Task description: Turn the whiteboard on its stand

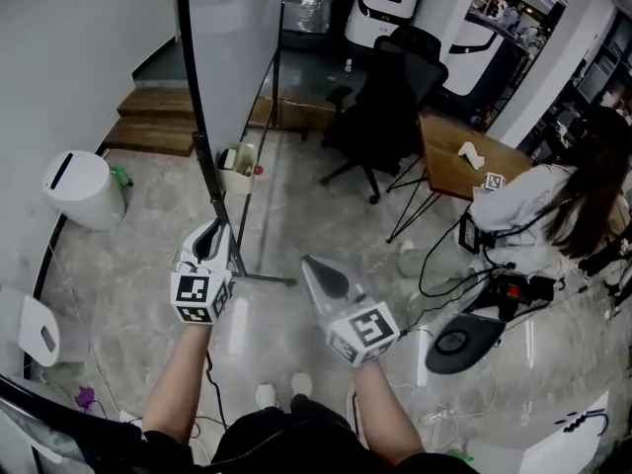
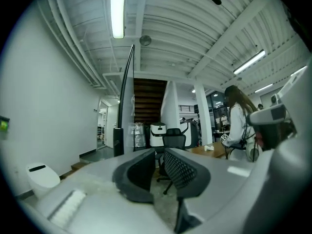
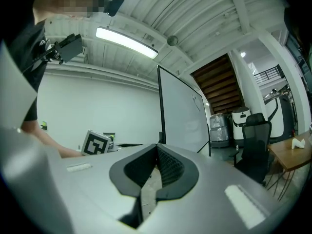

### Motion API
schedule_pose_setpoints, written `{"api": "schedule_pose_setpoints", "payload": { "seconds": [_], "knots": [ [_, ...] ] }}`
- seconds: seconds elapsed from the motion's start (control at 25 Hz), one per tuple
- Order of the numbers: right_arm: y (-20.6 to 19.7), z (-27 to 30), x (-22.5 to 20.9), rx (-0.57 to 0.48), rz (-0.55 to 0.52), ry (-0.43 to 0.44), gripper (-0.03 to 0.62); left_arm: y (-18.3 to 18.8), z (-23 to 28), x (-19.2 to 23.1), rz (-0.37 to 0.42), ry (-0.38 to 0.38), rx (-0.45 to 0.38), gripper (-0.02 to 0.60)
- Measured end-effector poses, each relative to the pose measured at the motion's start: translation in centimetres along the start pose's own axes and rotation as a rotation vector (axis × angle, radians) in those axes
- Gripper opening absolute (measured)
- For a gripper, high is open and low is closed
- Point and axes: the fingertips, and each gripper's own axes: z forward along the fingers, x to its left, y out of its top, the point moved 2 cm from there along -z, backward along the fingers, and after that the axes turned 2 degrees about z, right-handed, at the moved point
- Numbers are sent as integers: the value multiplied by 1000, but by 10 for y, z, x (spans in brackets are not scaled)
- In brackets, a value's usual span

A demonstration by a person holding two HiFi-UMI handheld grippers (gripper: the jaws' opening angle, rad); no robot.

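Note:
The whiteboard stands edge-on at the upper left, in a black frame on a dark stand post with a foot bar on the floor. My left gripper is close beside the lower post, just right of it. In the left gripper view its jaws stand a little apart with nothing between them, and the board's edge rises ahead. My right gripper hovers to the right, apart from the stand. Its tips meet, empty, with the whiteboard beyond them.
A small tray hangs on the stand. A white bin sits to the left and wooden steps lie behind. A black office chair, a wooden table, a seated person and floor cables fill the right.

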Motion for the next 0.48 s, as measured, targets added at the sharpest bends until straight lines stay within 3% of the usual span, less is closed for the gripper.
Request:
{"api": "schedule_pose_setpoints", "payload": {
  "seconds": [0.16, 0.48],
  "knots": [
    [-2, 10, -15, -5, 5, 7, 9, -6, 24, 37, 26, 76, 30, 88],
    [-6, 23, -30, 0, 20, -1, 9, -18, 77, 80, 34, 156, 64, 182]
  ]
}}
